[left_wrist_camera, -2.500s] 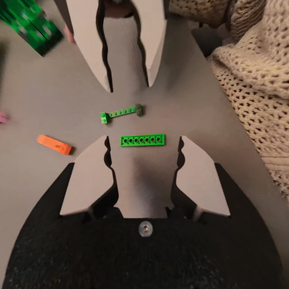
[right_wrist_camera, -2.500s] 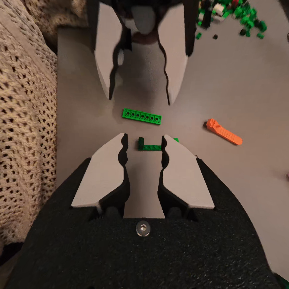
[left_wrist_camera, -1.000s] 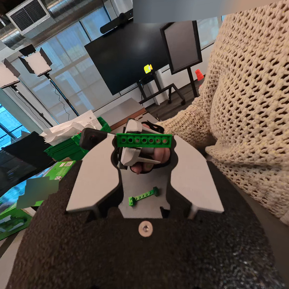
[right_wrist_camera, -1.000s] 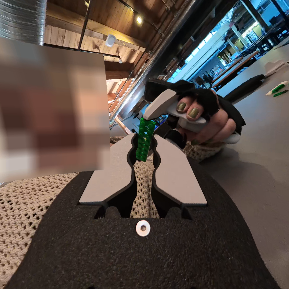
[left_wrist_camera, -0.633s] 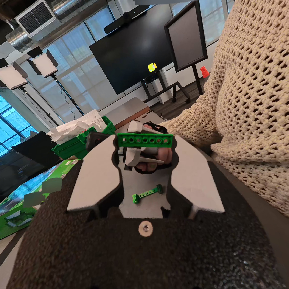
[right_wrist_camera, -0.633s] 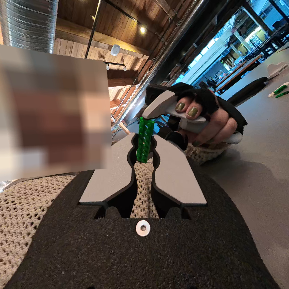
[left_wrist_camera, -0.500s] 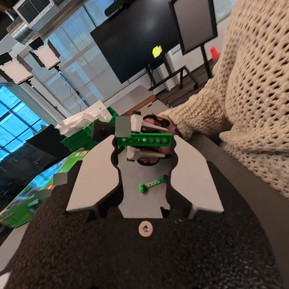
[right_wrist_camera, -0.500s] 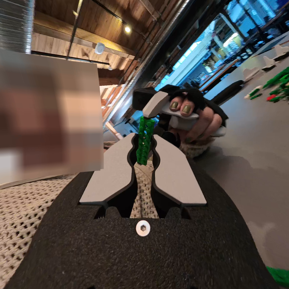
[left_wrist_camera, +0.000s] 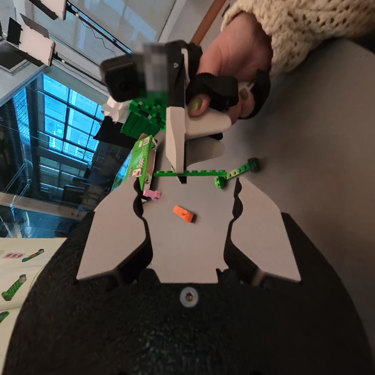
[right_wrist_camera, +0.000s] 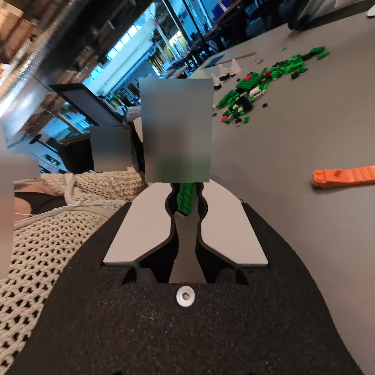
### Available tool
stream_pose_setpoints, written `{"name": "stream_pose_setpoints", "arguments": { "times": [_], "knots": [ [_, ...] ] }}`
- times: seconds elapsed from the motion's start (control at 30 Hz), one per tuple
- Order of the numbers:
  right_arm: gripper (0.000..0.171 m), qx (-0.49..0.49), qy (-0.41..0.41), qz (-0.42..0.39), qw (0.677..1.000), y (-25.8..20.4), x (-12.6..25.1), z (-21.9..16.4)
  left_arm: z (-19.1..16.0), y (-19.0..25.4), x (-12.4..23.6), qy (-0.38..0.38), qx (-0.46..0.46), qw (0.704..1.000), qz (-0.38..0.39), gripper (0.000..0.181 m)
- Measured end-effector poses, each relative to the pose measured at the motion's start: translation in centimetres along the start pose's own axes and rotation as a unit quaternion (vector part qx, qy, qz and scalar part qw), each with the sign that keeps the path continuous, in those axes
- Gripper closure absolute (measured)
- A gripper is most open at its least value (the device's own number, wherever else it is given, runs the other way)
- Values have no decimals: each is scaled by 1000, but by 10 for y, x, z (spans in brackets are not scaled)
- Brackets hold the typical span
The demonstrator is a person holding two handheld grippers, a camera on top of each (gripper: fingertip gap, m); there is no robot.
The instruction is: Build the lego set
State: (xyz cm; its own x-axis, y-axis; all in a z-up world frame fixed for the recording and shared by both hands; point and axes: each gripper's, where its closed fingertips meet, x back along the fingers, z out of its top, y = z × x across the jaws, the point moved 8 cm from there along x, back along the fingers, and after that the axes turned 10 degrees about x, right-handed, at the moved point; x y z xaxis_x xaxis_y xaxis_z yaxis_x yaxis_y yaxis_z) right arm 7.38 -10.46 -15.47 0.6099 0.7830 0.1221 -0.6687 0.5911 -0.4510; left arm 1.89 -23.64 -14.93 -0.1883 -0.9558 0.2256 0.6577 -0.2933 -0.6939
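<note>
The surface is a plain grey table (left_wrist_camera: 316, 142), matte and evenly lit. Behind it the room is large, with tall blue-lit windows, panel lights on stands, dark screens and, in the right wrist view, rows of other tables receding into the distance. A person in a cream open-knit sweater (right_wrist_camera: 40, 233) sits at the near edge.

The right gripper (left_wrist_camera: 178, 172) pinches a green plate (left_wrist_camera: 188, 173) at about its middle, above the table. In the left wrist view the plate shows edge-on, its long axis running level from left to right across the picture, studs upward. In the right wrist view the same plate (right_wrist_camera: 185, 199) runs away from the camera between the nearly closed fingers, studded face toward the lens, its far end hidden under a blurred patch.

The left gripper (left_wrist_camera: 186, 183) is spread wide and holds nothing; its tips sit just below the plate's two ends, apart from them.

On the table just past the plate's right end lies a small green assembly (left_wrist_camera: 236, 172): a thin strip with a bright block at one end and a dark block at the other, slanting up to the right. Nearer lie an orange separator (left_wrist_camera: 183, 211) and a pink piece (left_wrist_camera: 152, 193). A green box (left_wrist_camera: 138, 162) stands toward the table's left edge. Far across the table lies a pile of loose bricks (right_wrist_camera: 259, 85), mostly green. A printed sheet (left_wrist_camera: 18, 263) with green drawings lies at the near left corner.
</note>
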Motion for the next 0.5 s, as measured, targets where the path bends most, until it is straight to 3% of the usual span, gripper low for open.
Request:
{"name": "stream_pose_setpoints", "arguments": {
  "times": [0.13,0.23,0.5],
  "knots": [
    [156,14,-17,-25,999,-1,-2,-1,-2,6,-4,-35,-19,999,-7,98],
    [156,21,-25,-35,999,-1,-4,-1,-1,7,-5,-53,-25,998,4,112],
    [156,49,-20,-32,998,-2,-1,1,2,5,-2,-65,-9,998,14,114]
  ]
}}
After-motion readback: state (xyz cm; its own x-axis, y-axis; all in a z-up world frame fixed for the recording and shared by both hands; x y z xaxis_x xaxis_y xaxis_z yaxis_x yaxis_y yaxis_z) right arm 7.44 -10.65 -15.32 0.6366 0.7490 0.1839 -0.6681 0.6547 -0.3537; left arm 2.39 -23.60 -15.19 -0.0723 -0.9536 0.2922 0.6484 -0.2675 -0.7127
